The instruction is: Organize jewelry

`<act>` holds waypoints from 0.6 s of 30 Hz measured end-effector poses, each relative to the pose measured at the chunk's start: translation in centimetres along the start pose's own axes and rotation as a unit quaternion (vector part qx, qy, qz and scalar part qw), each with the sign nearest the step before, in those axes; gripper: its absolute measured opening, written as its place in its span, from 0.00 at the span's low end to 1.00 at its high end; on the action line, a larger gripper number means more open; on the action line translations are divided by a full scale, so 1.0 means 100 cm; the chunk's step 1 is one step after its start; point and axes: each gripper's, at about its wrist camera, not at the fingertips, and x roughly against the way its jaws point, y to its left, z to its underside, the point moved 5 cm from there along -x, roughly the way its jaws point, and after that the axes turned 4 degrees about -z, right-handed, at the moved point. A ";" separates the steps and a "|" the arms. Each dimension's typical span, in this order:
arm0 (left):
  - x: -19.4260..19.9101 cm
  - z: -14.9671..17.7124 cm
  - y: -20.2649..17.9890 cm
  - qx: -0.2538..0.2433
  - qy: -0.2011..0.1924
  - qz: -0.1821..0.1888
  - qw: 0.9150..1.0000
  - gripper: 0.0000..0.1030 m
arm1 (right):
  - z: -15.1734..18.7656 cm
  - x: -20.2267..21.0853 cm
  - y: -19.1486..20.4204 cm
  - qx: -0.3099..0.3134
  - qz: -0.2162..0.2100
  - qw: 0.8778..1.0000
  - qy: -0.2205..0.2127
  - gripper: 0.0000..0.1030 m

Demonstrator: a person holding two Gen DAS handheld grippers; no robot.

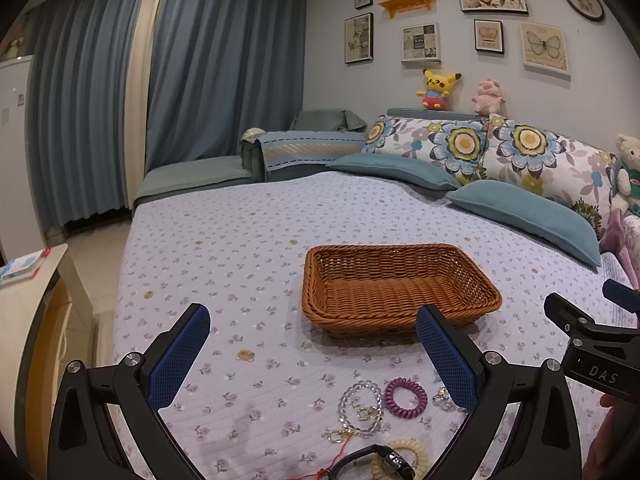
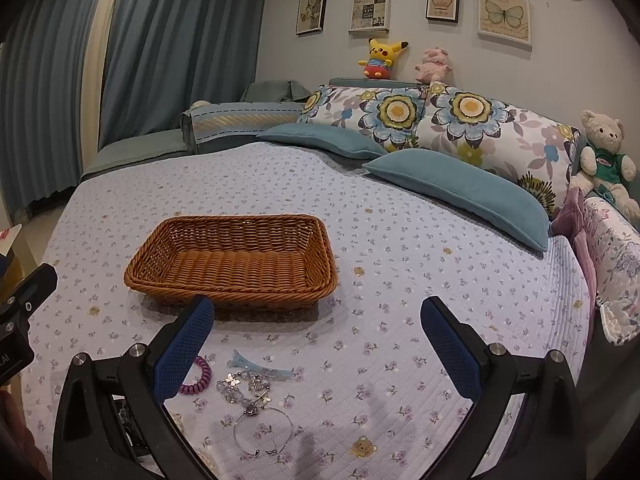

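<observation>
An empty brown wicker basket sits on the flowered bedspread. In front of it lie jewelry pieces: a clear bead bracelet, a purple coil hair tie, a cream coil tie, a dark watch, a light blue hair clip, a crystal bead cluster and a thin silver bangle. My left gripper hovers open above the pieces, nothing between its fingers. My right gripper is open too, over the clip and bangle.
Two blue cushions and flowered pillows lie at the head of the bed. Plush toys sit on the headboard, a teddy bear at the right. A white side table stands left of the bed.
</observation>
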 end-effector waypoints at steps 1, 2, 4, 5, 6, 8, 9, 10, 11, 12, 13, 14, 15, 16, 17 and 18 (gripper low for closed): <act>0.000 -0.001 0.001 0.000 0.000 0.001 1.000 0.99 | 0.000 0.001 0.002 0.008 0.004 1.000 -0.004 1.00; 0.000 0.002 -0.002 0.000 -0.001 0.000 1.000 0.99 | 0.000 0.001 0.004 0.010 0.005 1.000 -0.004 1.00; 0.000 0.004 -0.004 -0.001 0.000 -0.001 1.000 0.99 | 0.005 0.002 0.006 0.013 0.005 1.000 -0.004 1.00; 0.000 0.004 -0.005 -0.002 0.000 -0.001 1.000 0.99 | 0.005 0.002 0.007 0.015 0.007 1.000 -0.003 1.00; 0.001 0.004 -0.005 -0.003 0.000 -0.001 1.000 0.99 | 0.006 0.002 0.008 0.016 0.007 1.000 -0.003 1.00; 0.002 0.004 -0.006 -0.004 0.000 -0.001 1.000 0.99 | 0.006 0.002 0.007 0.017 0.008 1.000 -0.002 1.00; 0.002 0.005 -0.006 -0.003 0.000 -0.001 1.000 0.99 | 0.005 0.001 0.007 0.019 0.009 1.000 -0.002 1.00; 0.001 0.004 -0.006 -0.002 0.001 0.000 1.000 0.99 | 0.006 0.001 0.007 0.018 0.009 1.000 -0.002 1.00; 0.001 0.004 -0.006 -0.002 0.001 0.000 1.000 0.99 | 0.006 0.001 0.007 0.020 0.010 1.000 -0.003 1.00; 0.001 0.004 -0.006 -0.003 0.001 0.000 1.000 0.99 | 0.005 0.001 0.007 0.023 0.012 1.000 -0.005 1.00; 0.002 0.004 -0.006 -0.001 0.002 0.000 1.000 0.99 | 0.006 0.001 0.007 0.023 0.011 1.000 -0.004 1.00; 0.002 0.005 -0.005 0.000 0.003 0.000 1.000 0.99 | 0.006 0.001 0.007 0.023 0.012 1.000 -0.003 1.00; 0.002 0.004 -0.005 0.002 0.003 0.001 1.000 0.99 | 0.007 0.000 0.007 0.022 0.011 1.000 -0.001 1.00; 0.002 0.005 -0.005 0.004 0.003 0.001 1.000 0.99 | 0.008 -0.001 0.008 0.021 0.011 1.000 -0.001 1.00; 0.002 0.004 -0.004 0.006 0.003 0.002 1.000 0.99 | 0.008 -0.001 0.008 0.021 0.010 1.000 0.000 1.00; 0.002 0.003 -0.004 0.006 0.003 0.001 1.000 0.99 | 0.007 -0.001 0.007 0.025 0.012 1.000 0.001 1.00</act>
